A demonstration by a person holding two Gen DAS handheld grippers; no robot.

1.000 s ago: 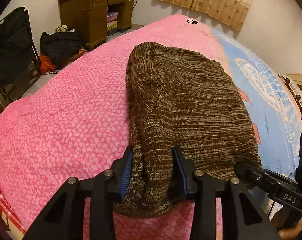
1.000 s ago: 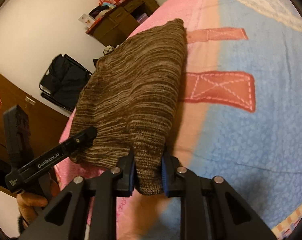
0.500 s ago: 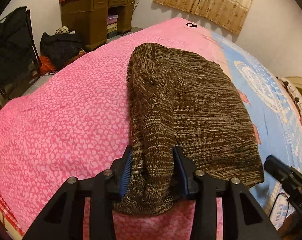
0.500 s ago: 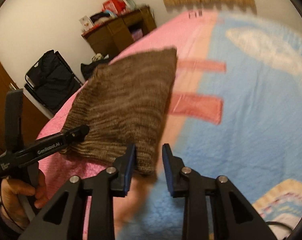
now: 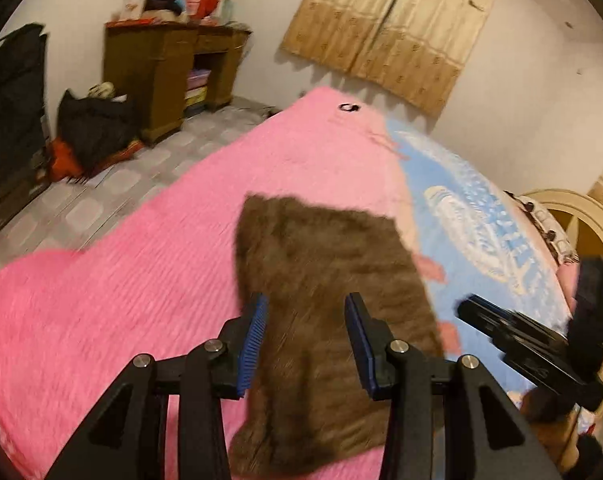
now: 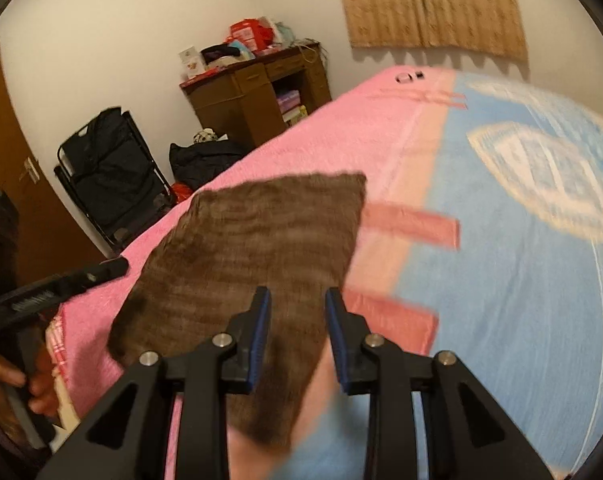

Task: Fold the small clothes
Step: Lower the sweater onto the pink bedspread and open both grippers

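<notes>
A brown knitted garment (image 5: 325, 280) lies folded flat on the bed, over the pink side of the cover near its seam with the blue side. It also shows in the right wrist view (image 6: 245, 256). My left gripper (image 5: 305, 340) is open and empty, raised above the garment's near edge. My right gripper (image 6: 295, 332) is open and empty, raised above the garment's near right corner. Both views are motion-blurred. Each gripper shows at the edge of the other's view.
The bed cover is pink (image 5: 121, 300) on the left and blue (image 6: 521, 280) on the right. A wooden desk (image 5: 161, 68) with clutter, a black bag (image 5: 93, 128) on the tiled floor and a dark folding chair (image 6: 109, 176) stand left of the bed. A curtain (image 5: 389, 24) hangs behind.
Both grippers have opened and let go of the garment's near edge, then lifted and pulled back. The garment now lies flat on the bed.
</notes>
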